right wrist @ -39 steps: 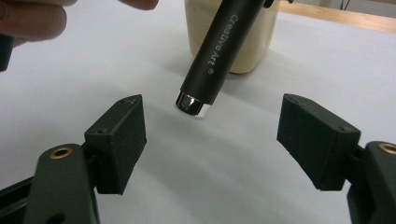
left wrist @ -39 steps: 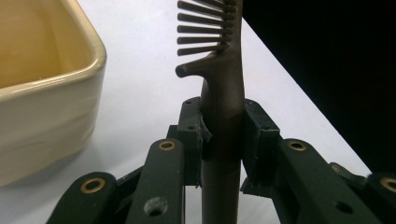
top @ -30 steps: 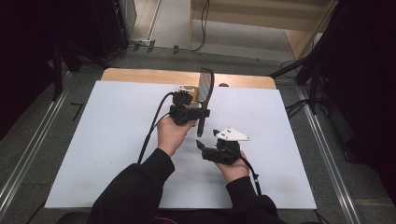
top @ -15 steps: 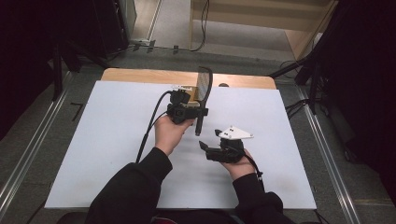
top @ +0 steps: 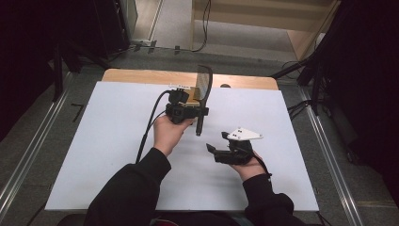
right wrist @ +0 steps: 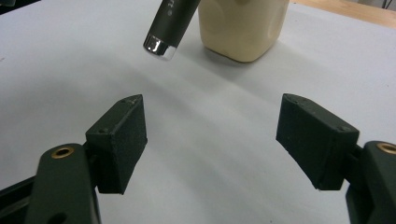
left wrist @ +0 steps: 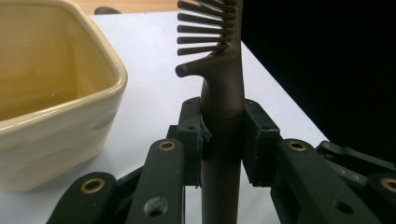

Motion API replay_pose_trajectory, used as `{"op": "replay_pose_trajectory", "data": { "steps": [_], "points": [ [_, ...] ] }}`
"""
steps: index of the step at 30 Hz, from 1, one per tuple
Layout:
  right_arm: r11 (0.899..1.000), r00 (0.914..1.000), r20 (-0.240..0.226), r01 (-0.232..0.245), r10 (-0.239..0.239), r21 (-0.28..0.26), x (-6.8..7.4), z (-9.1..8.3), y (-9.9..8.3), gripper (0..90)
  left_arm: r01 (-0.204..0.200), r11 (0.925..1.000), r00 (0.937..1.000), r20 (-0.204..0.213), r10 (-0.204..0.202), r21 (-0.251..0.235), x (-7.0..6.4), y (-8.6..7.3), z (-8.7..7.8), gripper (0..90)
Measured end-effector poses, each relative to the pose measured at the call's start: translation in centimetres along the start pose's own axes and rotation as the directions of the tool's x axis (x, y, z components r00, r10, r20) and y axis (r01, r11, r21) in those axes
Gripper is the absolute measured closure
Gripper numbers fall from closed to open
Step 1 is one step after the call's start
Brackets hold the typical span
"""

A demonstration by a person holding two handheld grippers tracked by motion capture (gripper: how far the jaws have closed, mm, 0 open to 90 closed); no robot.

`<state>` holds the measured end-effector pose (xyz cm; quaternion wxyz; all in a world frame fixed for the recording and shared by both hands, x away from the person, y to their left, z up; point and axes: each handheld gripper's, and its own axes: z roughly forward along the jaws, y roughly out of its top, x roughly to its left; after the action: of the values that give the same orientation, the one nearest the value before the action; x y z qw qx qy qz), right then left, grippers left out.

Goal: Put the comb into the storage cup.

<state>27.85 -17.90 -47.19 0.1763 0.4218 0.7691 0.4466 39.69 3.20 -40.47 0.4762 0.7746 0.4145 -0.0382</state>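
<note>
Fingers of left gripper [left wrist: 223, 140] clamp comb [left wrist: 224, 70]; right gripper [right wrist: 212, 135] gapes empty; no readable writing

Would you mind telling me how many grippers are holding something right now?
1. The left gripper is shut on the dark comb by its handle, beside the cream bowl. The right gripper is open over the bare white table.
</note>
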Motion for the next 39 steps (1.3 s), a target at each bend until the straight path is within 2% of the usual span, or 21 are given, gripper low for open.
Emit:
{"op": "replay_pose_trajectory", "data": {
  "steps": [2, 10, 18, 25, 39],
  "points": [
    [1.0, 0.9999, -0.009, 0.006, -0.006, 0.003, -0.1, -0.2, -0.1, 22.7, 0.002, 1.0, 1.0, 0.0, -0.002, -0.004, 0.0, 0.1, -0.1, 73.0],
    [1.0, 0.9997, -0.022, 0.012, -0.011, 0.008, -0.5, -0.9, -0.5, 22.7, -0.029, 0.9995, 0.9995, -0.013, 0.029, -0.012, 0.3, 0.8, -0.8, 73.0],
    [1.0, 0.9997, -0.019, 0.019, -0.018, 0.014, -0.9, -1.3, -1.0, 22.7, -0.042, 0.9985, 0.999, -0.013, 0.042, -0.036, 0.6, 1.1, -1.7, 73.0],
    [0.999, 0.9995, -0.016, 0.029, -0.029, 0.023, -1.3, -1.9, -1.6, 22.7, -0.042, 0.9972, 0.999, -0.018, 0.04, -0.063, 0.8, 1.3, -2.3, 72.9],
    [0.999, 0.9998, -0.009, 0.015, -0.015, 0.031, -2.1, -3.3, -2.5, 22.6, -0.043, 0.996, 0.9988, -0.027, 0.041, -0.078, 1.2, 1.6, -2.9, 72.9]
  ]
}}
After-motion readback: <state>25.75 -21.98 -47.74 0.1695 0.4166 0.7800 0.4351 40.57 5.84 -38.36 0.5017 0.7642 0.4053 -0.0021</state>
